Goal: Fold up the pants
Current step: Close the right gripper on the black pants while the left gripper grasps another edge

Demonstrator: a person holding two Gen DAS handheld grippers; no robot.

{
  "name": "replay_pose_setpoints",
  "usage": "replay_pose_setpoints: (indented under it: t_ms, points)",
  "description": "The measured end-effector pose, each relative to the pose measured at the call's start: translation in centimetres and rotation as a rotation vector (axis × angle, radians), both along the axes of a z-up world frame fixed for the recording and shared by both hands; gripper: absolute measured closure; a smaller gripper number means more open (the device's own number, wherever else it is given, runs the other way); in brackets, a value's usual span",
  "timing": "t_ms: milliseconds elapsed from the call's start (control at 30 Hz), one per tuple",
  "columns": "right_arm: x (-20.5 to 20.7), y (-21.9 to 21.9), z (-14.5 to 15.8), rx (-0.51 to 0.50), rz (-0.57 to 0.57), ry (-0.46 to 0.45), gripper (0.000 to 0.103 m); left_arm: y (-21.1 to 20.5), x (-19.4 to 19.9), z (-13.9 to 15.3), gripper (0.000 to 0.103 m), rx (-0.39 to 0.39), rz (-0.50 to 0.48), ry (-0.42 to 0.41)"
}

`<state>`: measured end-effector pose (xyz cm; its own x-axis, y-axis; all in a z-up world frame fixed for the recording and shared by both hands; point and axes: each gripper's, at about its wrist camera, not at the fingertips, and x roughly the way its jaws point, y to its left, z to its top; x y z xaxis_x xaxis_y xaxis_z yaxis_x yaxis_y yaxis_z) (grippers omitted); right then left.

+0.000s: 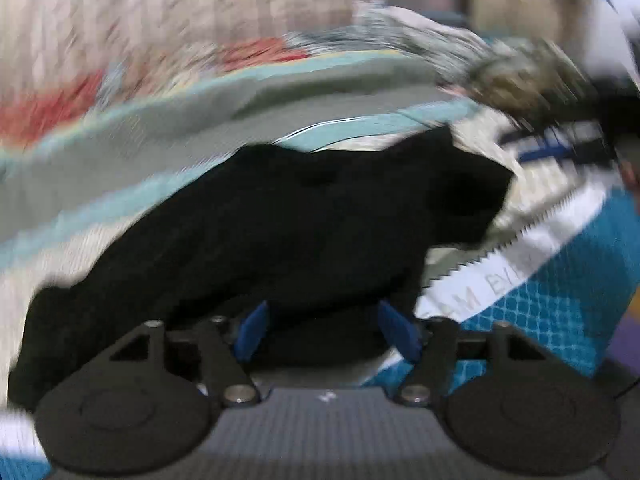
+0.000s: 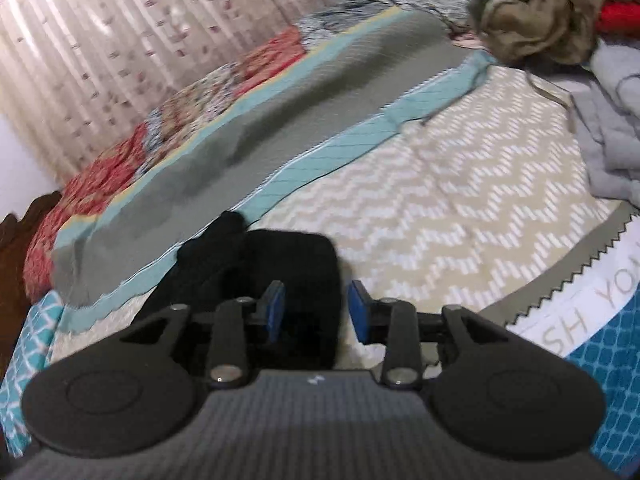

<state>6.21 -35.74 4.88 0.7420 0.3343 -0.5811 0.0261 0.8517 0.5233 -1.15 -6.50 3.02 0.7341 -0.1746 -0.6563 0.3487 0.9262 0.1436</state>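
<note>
You face a bed (image 2: 460, 184) spread with a beige zigzag cover. Beyond the bed hangs a pale pleated curtain (image 2: 100, 48) with small reddish flecks, and soft light comes through it. At the bed's far left corner, a dark brown wooden post (image 2: 16, 248) shows beside the curtain.

The pants (image 1: 280, 216) are black. The bedspread (image 2: 440, 184) is beige with white zigzags, beside a grey blanket (image 2: 280, 120) edged in teal. The quilt (image 2: 180, 116) is red floral. The pads (image 2: 276, 312) are blue.
</note>
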Motion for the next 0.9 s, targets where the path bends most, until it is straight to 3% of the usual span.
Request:
replay_pose_setpoints:
  t_ms: [33, 67, 100, 167, 233, 267, 467, 600, 700, 733, 767, 833, 900]
  points:
    - [0.5, 0.0, 0.0, -0.016, -0.01, 0.008, 0.061, -1.3, 0.5, -0.6, 0.03, 0.065, -0.021, -0.025]
    - [1.1, -0.1, 0.3, -0.027, -0.009, 0.01, 0.061, -2.1, 1.1, -1.4, 0.042, 0.128, -0.021, -0.033]
    - [1.8, -0.1, 0.7, -0.035, 0.002, 0.001, 0.061, -1.8, 2.0, -1.8, 0.068, 0.161, -0.003, -0.032]
    - [3.5, 0.6, 2.1, -0.063, 0.057, -0.035, 0.056, -0.8, 3.2, -1.8, 0.083, 0.128, 0.032, 0.0]
    - [5.8, 2.9, 3.5, -0.13, 0.153, -0.083, 0.045, 3.1, 3.0, 0.1, 0.085, -0.038, 0.048, 0.077]
    - [6.9, 4.1, 3.9, -0.165, 0.201, -0.105, 0.04, 4.9, 2.2, 1.3, 0.086, -0.073, 0.067, 0.079]
    - [14.1, 11.8, 2.8, -0.273, 0.462, -0.103, 0.035, 16.8, -6.0, 7.8, 0.086, -0.188, 0.257, 0.039]
    - [16.5, 16.4, 0.0, -0.334, 0.581, -0.05, 0.033, 21.2, -9.3, 9.1, 0.086, -0.151, 0.462, 0.031]
    - [17.0, 18.8, -2.1, -0.391, 0.631, 0.021, 0.035, 22.7, -9.5, 9.0, 0.086, -0.226, 0.556, 0.054]
    - [16.8, 19.3, -2.9, -0.401, 0.644, 0.039, 0.054, 22.6, -9.1, 8.7, 0.086, -0.236, 0.566, 0.06]
    - [16.7, 19.2, -3.2, -0.404, 0.652, 0.051, 0.097, 22.2, -8.6, 8.4, 0.086, -0.228, 0.563, 0.061]
    - [16.0, 18.6, -2.6, -0.401, 0.611, 0.042, 0.097, 21.4, -7.6, 8.4, 0.086, -0.208, 0.547, 0.054]
    - [15.5, 16.5, -0.1, -0.352, 0.543, -0.027, 0.097, 21.0, -7.9, 9.0, 0.086, -0.213, 0.533, 0.027]
